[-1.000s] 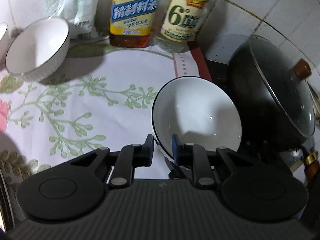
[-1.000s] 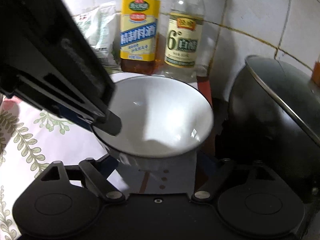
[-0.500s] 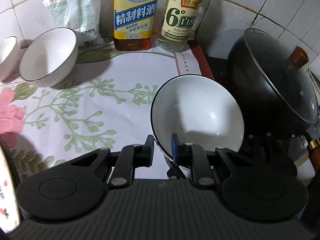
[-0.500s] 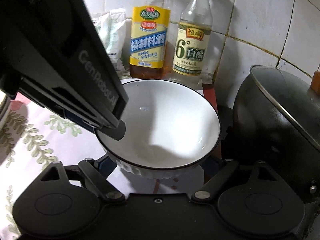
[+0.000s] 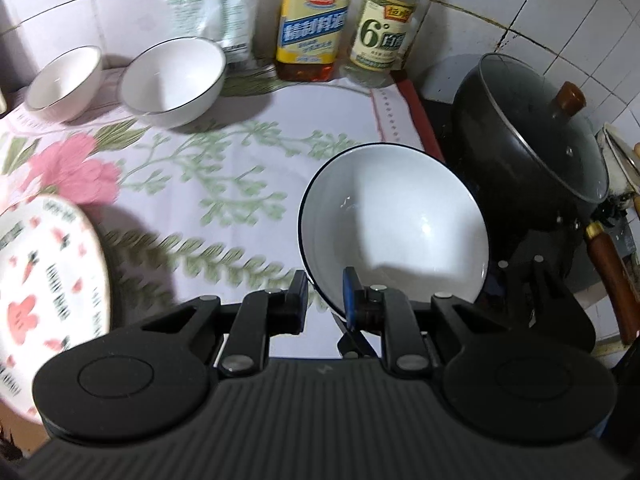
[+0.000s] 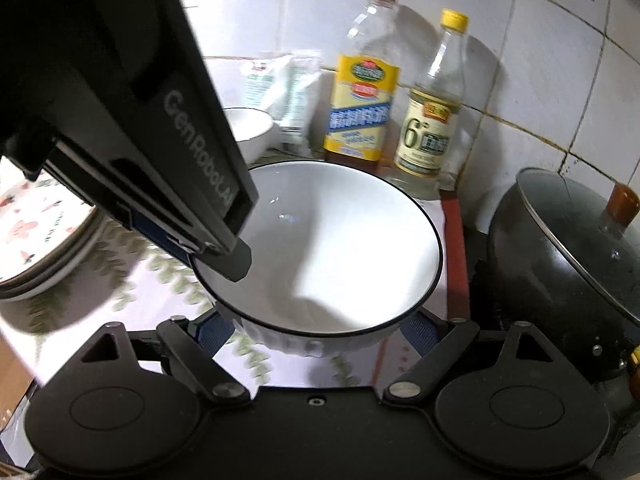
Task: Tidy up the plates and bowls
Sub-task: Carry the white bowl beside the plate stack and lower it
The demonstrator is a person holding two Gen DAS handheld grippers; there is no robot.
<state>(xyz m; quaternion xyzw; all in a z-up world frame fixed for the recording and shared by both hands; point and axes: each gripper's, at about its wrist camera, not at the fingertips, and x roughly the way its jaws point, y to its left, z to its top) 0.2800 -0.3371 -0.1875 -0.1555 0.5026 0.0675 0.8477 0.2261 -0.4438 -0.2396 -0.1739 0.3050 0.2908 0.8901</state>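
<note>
The left tongs (image 5: 325,294) are clamped on the near rim of the large white bowl (image 5: 394,236), low and centre in the left wrist view, one finger inside the bowl and one outside. The right tongs (image 6: 318,330) stand wide apart, a blue pad to each side of the same bowl's base at lower centre; whether they touch it is unclear. Beyond it the floral desk (image 5: 224,184) carries a patterned plate (image 5: 48,300) at left and two smaller bowls (image 5: 174,78) at upper left. Two bottles (image 5: 314,24) stand at top centre, a lidded black pot (image 5: 532,152) at right.
</note>
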